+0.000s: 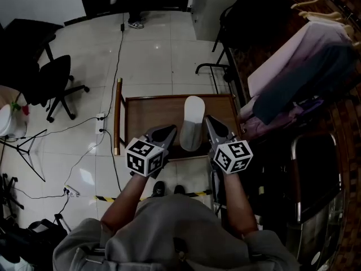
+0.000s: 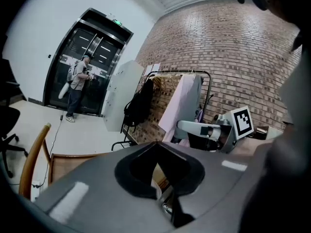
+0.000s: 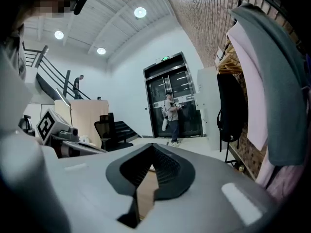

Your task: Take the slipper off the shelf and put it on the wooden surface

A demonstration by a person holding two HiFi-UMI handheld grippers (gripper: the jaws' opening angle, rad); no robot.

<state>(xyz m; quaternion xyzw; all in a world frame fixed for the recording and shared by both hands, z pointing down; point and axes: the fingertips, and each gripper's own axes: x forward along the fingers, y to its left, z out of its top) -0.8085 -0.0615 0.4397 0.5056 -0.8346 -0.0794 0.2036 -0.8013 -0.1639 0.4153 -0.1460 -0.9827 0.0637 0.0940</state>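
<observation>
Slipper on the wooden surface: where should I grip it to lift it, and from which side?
Probably its near, darker end, pinched across the narrow width from above: the slipper lies flat on the wooden surface, lengthwise away from you. The right gripper sits beside it, jaws shut; open first.

Upper left of the head view: black office chair (image 1: pixel 56 86) on the pale tiled floor (image 1: pixel 152 55), with cables (image 1: pixel 117 44) running to a power strip (image 1: pixel 100 123). Right edge: clothes rack (image 1: pixel 214 68) carrying hung garments (image 1: pixel 299 66). Left gripper view: brick wall (image 2: pixel 233 57) at upper right, person (image 2: pixel 77 89) standing before dark glass doors (image 2: pixel 95 47) at left
</observation>
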